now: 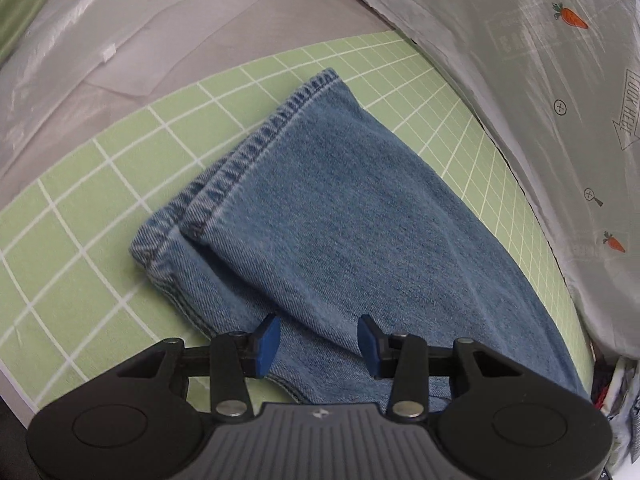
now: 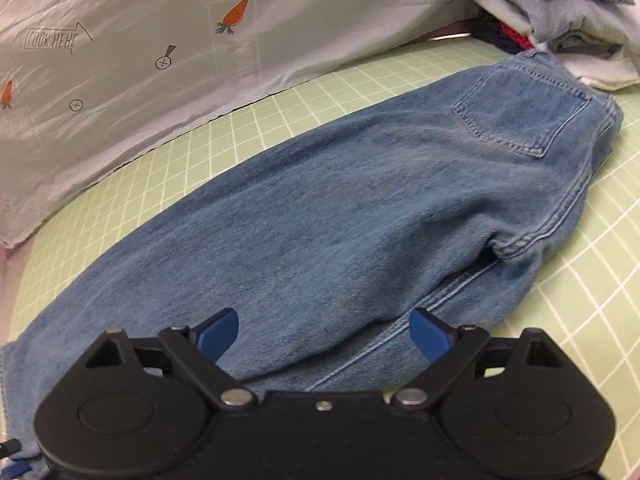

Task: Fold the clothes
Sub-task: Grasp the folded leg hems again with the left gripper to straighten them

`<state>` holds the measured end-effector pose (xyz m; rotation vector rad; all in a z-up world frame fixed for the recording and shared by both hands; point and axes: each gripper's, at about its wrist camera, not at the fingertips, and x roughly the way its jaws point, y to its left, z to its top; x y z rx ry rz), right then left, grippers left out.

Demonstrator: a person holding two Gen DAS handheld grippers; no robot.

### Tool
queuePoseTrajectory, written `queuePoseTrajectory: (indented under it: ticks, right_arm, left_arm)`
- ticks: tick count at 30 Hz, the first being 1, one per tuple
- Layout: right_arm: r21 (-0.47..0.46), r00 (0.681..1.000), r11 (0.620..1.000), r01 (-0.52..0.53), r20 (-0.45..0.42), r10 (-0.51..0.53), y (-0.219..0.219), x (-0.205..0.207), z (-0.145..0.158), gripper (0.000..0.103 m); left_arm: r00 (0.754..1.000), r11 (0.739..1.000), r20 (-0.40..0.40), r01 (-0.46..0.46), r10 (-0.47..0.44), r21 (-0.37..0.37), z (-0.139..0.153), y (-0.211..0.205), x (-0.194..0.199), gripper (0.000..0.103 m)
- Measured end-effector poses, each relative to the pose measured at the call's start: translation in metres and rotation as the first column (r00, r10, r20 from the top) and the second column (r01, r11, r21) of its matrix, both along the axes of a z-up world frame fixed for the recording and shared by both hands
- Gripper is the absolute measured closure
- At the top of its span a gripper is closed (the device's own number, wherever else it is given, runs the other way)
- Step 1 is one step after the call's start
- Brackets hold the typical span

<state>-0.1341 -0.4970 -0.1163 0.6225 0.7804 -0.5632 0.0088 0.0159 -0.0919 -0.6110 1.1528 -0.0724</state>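
Observation:
A pair of blue jeans (image 1: 340,208) lies folded lengthwise on the green grid mat (image 1: 100,208), one leg on the other. In the left wrist view I see the two leg hems at the far end. My left gripper (image 1: 319,342) is open and empty, hovering over the lower legs. In the right wrist view the jeans (image 2: 360,208) show the back pocket (image 2: 524,108) and waistband at the far right. My right gripper (image 2: 326,334) is open and empty over the thigh part near the crotch seam.
A white plastic bag with carrot prints (image 1: 552,80) (image 2: 140,60) lies along the mat's far edge. A pile of other clothes (image 2: 560,12) sits beyond the waistband. Pale sheeting (image 1: 120,40) covers the area past the hems.

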Motion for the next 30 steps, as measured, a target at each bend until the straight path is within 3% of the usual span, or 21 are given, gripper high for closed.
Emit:
queuePoseTrajectory:
  ticks: [4, 12, 25, 27, 28, 29, 30]
  right_arm:
    - [0.154, 0.997, 0.988, 0.005, 0.069, -0.015, -0.011, 0.004, -0.010, 0.010]
    - [0.300, 0.993, 0.953, 0.037, 0.100, -0.070, -0.016, 0.008, -0.026, 0.010]
    - [0.254, 0.966, 0.941, 0.224, 0.069, -0.248, -0.026, 0.003, -0.028, 0.009]
    - [0.220, 0.964, 0.945, 0.243, 0.051, -0.260, -0.026, 0.002, -0.028, 0.011]
    - [0.202, 0.963, 0.946, 0.253, 0.042, -0.266, -0.027, 0.002, -0.028, 0.014]
    - [0.190, 0.962, 0.947, 0.259, 0.034, -0.270, -0.028, 0.002, -0.027, 0.017]
    - [0.180, 0.962, 0.948, 0.264, 0.026, -0.272, -0.029, 0.003, -0.027, 0.019]
  left_arm:
    - [0.997, 0.994, -0.007, -0.081, 0.081, -0.073, -0.005, 0.010, -0.004, 0.060]
    - [0.989, 0.986, -0.005, -0.149, 0.149, -0.073, -0.004, 0.021, 0.005, 0.058]
    - [0.970, 0.969, 0.031, -0.237, 0.240, -0.074, -0.003, 0.041, 0.015, 0.058]
    - [0.966, 0.965, 0.036, -0.253, 0.256, -0.070, -0.003, 0.043, 0.017, 0.062]
    - [0.965, 0.965, 0.035, -0.256, 0.258, -0.055, -0.003, 0.044, 0.019, 0.070]
    - [0.968, 0.968, 0.030, -0.250, 0.251, -0.023, -0.002, 0.043, 0.022, 0.088]
    - [0.971, 0.971, 0.024, -0.238, 0.238, 0.016, -0.002, 0.043, 0.024, 0.096]
